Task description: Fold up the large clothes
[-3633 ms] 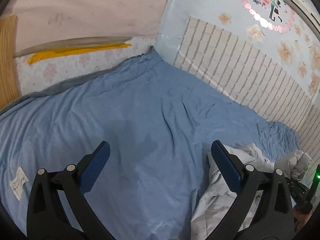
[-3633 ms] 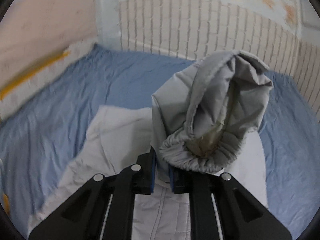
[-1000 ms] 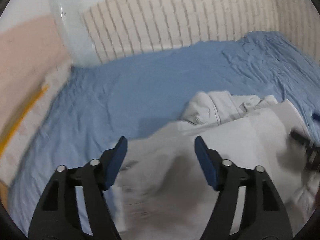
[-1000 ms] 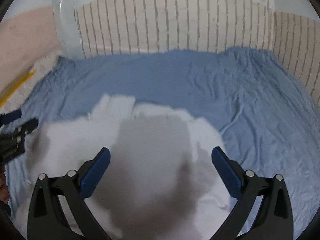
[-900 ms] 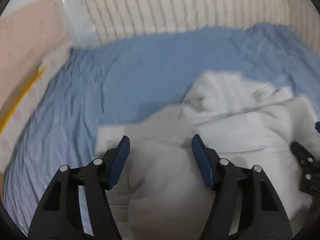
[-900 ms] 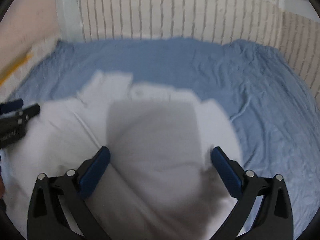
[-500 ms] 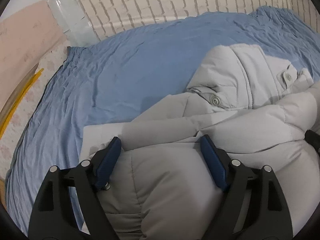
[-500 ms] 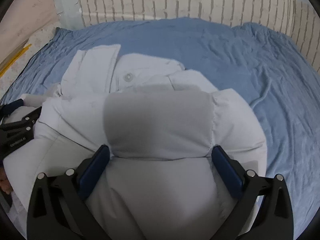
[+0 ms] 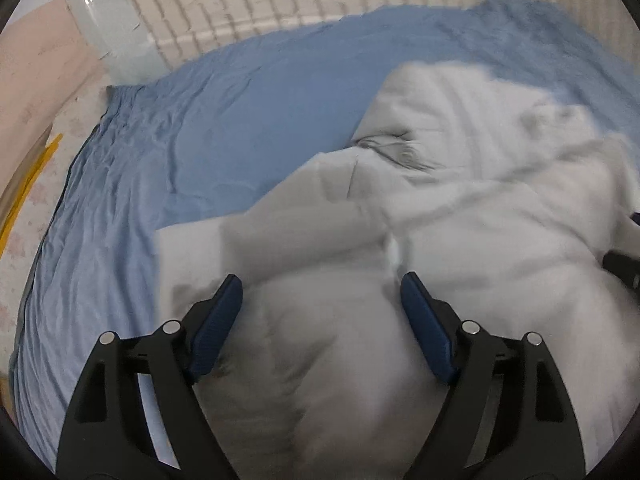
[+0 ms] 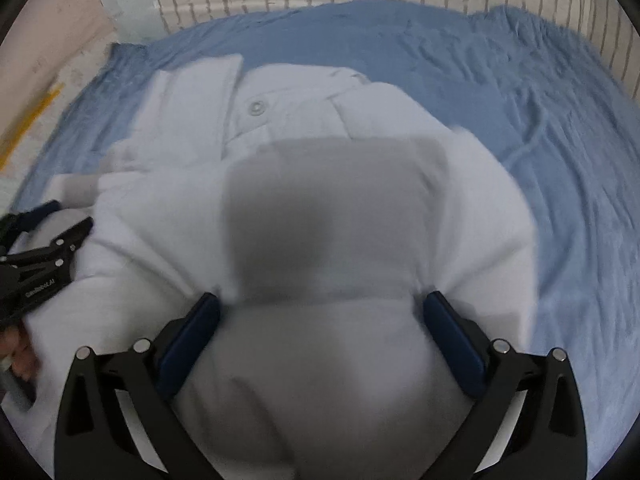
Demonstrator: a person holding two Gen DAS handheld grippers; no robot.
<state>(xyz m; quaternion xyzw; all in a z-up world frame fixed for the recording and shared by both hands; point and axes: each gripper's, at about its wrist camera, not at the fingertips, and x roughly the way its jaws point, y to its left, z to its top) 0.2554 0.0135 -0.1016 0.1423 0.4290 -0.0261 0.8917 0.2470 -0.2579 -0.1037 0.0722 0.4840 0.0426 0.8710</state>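
Note:
A pale grey puffer jacket (image 9: 480, 200) lies bunched on the blue bed sheet (image 9: 240, 120). My left gripper (image 9: 320, 280) stands open low over the jacket's near left part, with padded fabric bulging between its blue pads. In the right wrist view the jacket (image 10: 300, 80) shows its collar and a snap button (image 10: 256, 107) at the far side. My right gripper (image 10: 322, 298) is open wide, straddling a puffy panel of the jacket. The left gripper (image 10: 48, 248) shows at the left edge of that view, resting on the jacket.
The bed sheet (image 10: 520, 80) spreads out wrinkled around the jacket. A white brick-pattern wall (image 9: 280, 0) runs along the far side of the bed. A pale panel and a yellow strip (image 9: 28, 184) border the bed's left edge. A hand (image 10: 16, 352) shows at lower left.
Both grippers have sunk closer onto the jacket, which now fills more of each view. The left jaws have spread wider. The right gripper let go of the hood it held earlier.

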